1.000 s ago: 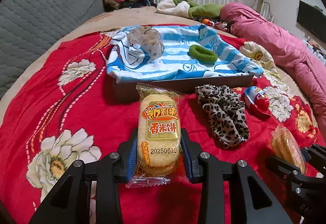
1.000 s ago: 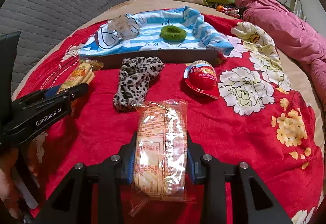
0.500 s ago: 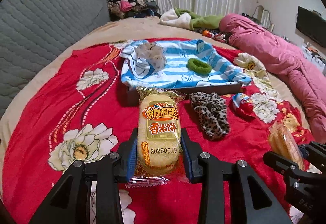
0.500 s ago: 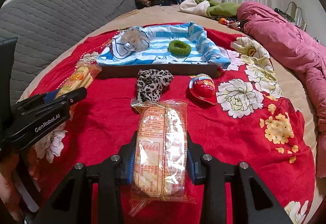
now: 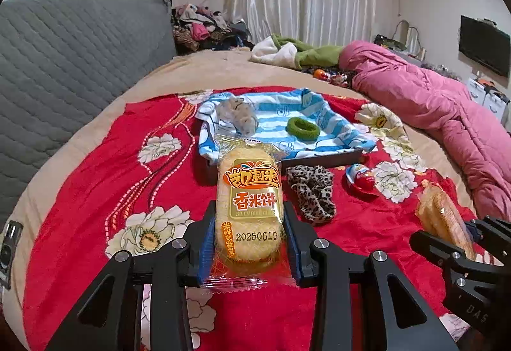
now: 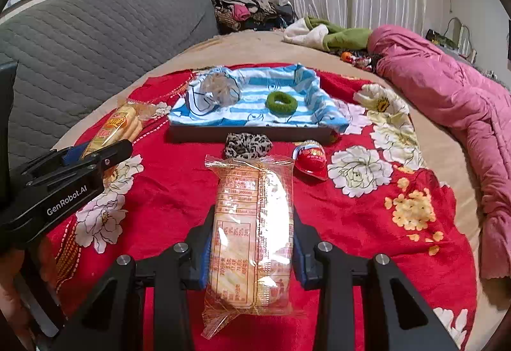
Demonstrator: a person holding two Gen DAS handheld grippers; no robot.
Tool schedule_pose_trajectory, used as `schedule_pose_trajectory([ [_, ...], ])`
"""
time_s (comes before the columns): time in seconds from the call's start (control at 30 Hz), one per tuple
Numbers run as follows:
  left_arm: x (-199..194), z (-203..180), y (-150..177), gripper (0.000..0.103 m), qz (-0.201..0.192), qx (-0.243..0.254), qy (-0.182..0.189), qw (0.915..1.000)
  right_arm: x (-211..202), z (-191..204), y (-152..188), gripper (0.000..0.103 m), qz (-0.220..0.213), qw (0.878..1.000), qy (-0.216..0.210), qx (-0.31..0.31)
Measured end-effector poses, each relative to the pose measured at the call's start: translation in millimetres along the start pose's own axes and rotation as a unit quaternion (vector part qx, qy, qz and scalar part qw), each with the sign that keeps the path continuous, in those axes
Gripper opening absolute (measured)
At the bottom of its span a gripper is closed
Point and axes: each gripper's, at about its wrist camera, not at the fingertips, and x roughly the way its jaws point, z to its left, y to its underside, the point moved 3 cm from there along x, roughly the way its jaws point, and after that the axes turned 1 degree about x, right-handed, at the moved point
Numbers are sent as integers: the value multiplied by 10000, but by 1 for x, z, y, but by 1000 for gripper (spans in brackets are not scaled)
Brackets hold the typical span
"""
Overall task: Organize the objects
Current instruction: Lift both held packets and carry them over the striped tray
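Both grippers are held up over the red flowered blanket (image 5: 80,191) on the bed, each with a snack packet pinched between its blue pads. The left gripper (image 5: 248,242) clamps a rice cracker packet (image 5: 249,204) label side up, its far end pointing toward the tray (image 5: 319,158). The right gripper (image 6: 252,252) grips a second cracker packet (image 6: 252,229) with the printed back facing up. The tray sits farther back on the blanket, lined with a blue striped cloth (image 6: 255,108), and a green hair tie (image 6: 281,102) and a pale scrunchie (image 6: 220,89) lie inside it. Just in front of the tray, on the blanket, lie a leopard scrunchie (image 6: 247,143) and, beside it, a red egg-shaped toy (image 6: 311,159).
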Motion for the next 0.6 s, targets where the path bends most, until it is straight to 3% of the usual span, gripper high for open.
schedule_pose_trajectory([
  [0.6, -53, -5, -19, 39, -414, 20, -21, 9991, -57, 1, -24, 39, -579, 9982, 90, -96],
])
